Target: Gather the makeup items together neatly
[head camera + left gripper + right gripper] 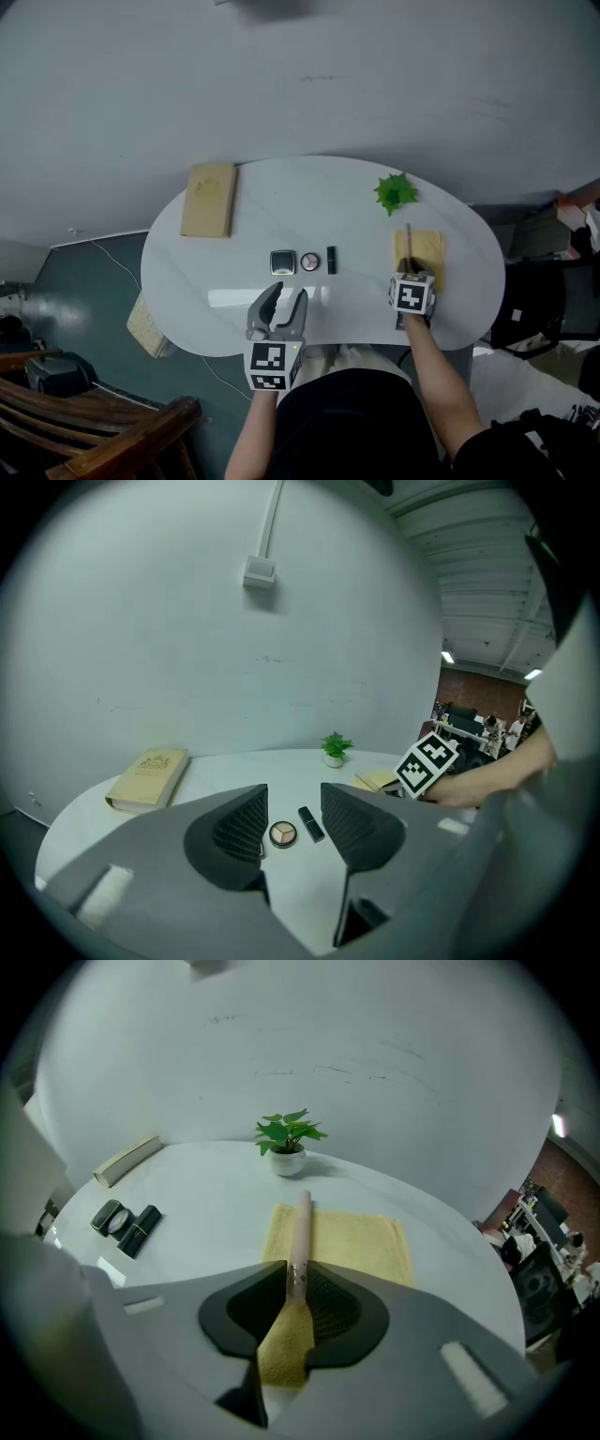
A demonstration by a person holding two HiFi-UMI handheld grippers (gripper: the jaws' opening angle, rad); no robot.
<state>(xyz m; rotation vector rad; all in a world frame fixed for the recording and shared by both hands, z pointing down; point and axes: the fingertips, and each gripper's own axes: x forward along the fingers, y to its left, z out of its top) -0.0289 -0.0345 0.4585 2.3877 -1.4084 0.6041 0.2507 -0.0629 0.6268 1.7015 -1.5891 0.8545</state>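
Nearest to the person, the left gripper (286,300) hangs over the white surface (309,202), its jaws spread with nothing between them. The right gripper (298,1283) has its jaws pinching a slim pink stick (301,1222) that lies on a yellow cloth (366,1246). Beyond the left gripper, 3 items lie in 1 row: a square compact (282,262), a round compact (309,262) and a black lipstick (331,260). Farther away are a small plant (396,192) and a book (209,200).

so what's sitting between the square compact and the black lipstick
A small round compact lies between the square compact and the black lipstick, the three in one row; the head view shows it plainly.
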